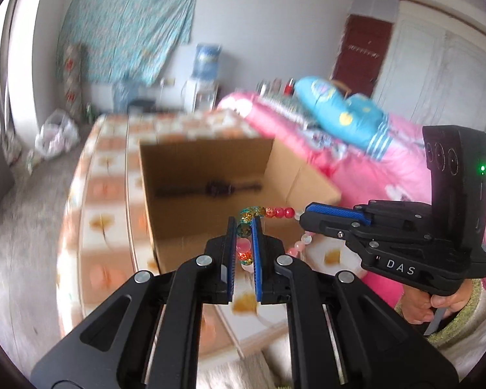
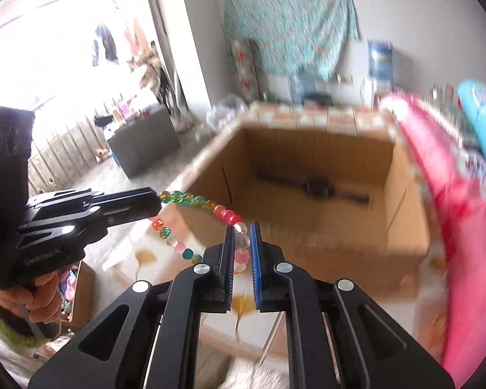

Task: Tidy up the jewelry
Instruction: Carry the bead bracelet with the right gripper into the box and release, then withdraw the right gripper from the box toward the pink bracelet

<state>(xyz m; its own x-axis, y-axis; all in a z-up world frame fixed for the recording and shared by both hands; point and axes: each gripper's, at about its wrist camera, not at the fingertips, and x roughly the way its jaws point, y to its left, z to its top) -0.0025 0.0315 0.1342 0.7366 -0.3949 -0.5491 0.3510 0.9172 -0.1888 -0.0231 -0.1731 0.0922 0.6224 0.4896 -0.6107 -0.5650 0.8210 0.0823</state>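
A string of coloured glass beads hangs between my two grippers, just in front of an open cardboard box. My left gripper is shut on green and pink beads at one end. My right gripper is shut on clear and pink beads at the other end; it also shows at the right of the left wrist view. The bead string sags between them, and a loop of it droops below. A dark watch-like piece lies on the box floor.
The box stands on a bed with an orange-and-white leaf-print cover. A pink quilt and a blue pillow press against the box's right side. A hand holds each gripper's handle. A grey cabinet stands on the floor at left.
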